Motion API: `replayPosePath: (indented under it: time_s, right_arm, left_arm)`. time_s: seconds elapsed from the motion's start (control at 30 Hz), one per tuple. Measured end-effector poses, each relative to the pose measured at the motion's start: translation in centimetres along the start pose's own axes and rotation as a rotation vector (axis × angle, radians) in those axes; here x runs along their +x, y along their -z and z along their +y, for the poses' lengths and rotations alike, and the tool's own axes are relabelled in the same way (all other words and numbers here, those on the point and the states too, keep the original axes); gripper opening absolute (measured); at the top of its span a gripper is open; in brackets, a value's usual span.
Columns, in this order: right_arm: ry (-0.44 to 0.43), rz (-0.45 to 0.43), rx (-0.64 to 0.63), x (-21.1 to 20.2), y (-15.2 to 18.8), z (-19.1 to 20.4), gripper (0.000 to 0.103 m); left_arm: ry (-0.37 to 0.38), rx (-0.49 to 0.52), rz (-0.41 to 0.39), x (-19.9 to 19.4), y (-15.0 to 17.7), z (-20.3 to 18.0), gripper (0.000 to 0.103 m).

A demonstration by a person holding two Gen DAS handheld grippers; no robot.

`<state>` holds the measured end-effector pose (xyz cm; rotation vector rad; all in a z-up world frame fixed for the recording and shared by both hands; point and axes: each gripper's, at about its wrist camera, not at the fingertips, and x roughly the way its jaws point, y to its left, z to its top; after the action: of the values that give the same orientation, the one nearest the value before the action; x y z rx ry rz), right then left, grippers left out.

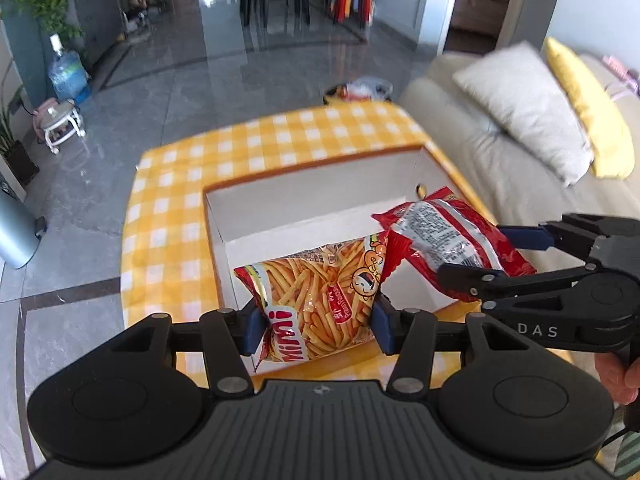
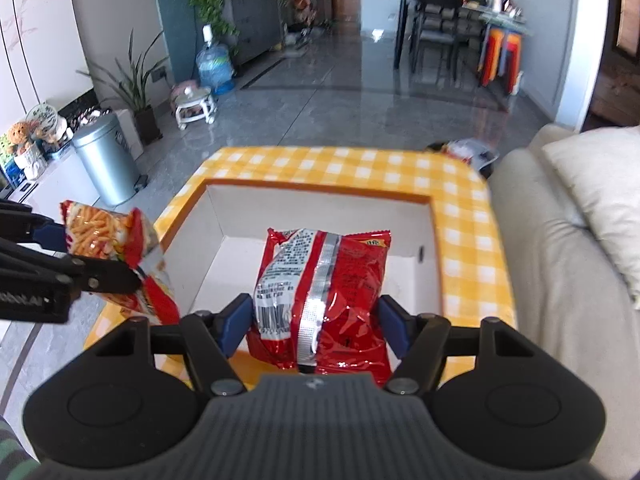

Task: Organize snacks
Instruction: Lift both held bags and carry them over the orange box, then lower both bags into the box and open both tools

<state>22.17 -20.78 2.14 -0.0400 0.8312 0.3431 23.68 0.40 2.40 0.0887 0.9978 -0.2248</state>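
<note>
My left gripper (image 1: 316,330) is shut on a fries-print Mimi snack bag (image 1: 320,300) and holds it over the near edge of an open white box (image 1: 304,196). My right gripper (image 2: 314,324) is shut on a red snack bag (image 2: 324,292), back side up with a silver seam, above the same box (image 2: 320,208). In the left wrist view the right gripper (image 1: 492,256) comes in from the right holding the red bag (image 1: 444,236). In the right wrist view the left gripper (image 2: 80,252) shows at the left with the Mimi bag (image 2: 116,248).
The box sits on a table with a yellow checked cloth (image 1: 248,148). A beige sofa (image 1: 500,160) with a grey pillow and a yellow pillow (image 1: 588,108) stands to the right. A metal bin (image 2: 106,160) and a water jug (image 2: 214,66) stand on the floor at left.
</note>
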Motion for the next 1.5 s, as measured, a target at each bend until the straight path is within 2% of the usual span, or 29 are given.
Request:
replayPosePath:
  time_s: [0.2,0.4,0.67,0.8,1.0,1.2,1.3,1.33,1.4,1.5]
  right_arm:
    - [-0.015,0.120,0.000,5.5,-0.8,-0.2,0.066]
    - [-0.019,0.242,0.010,10.2,-0.7,-1.1,0.066]
    - [-0.035,0.409,0.043,14.6,-0.1,-1.5,0.066]
    - [-0.019,0.456,0.027,15.9,0.5,-1.3,0.067]
    - [-0.020,0.477,0.030,16.2,0.5,-1.5,0.069]
    - [-0.020,0.468,0.034,15.7,0.2,-1.5,0.071]
    - [-0.023,0.442,0.045,14.9,-0.1,-1.6,0.076]
    - [-0.017,0.430,0.044,14.6,-0.1,-1.6,0.081]
    - [-0.018,0.397,0.038,13.5,-0.3,-1.5,0.082]
    - [0.010,0.314,0.018,11.0,-0.7,-1.7,0.081]
  left_arm:
    - [-0.026,0.044,0.105,4.6,-1.0,0.2,0.060]
    - [-0.008,0.047,0.192,8.4,-1.3,0.6,0.060]
    - [-0.071,0.059,0.327,11.5,-1.4,0.2,0.062]
    - [-0.072,0.056,0.361,12.2,-1.2,0.3,0.065]
    - [-0.096,0.067,0.357,12.4,-1.0,0.0,0.072]
    - [-0.084,0.012,0.310,11.2,-1.2,0.7,0.077]
    - [-0.077,0.007,0.265,9.7,-1.2,0.8,0.077]
    - [-0.072,0.009,0.247,9.1,-1.1,0.8,0.077]
    - [-0.070,0.025,0.207,7.7,-1.0,0.7,0.077]
    - [-0.129,0.057,0.140,5.6,-0.6,0.7,0.075]
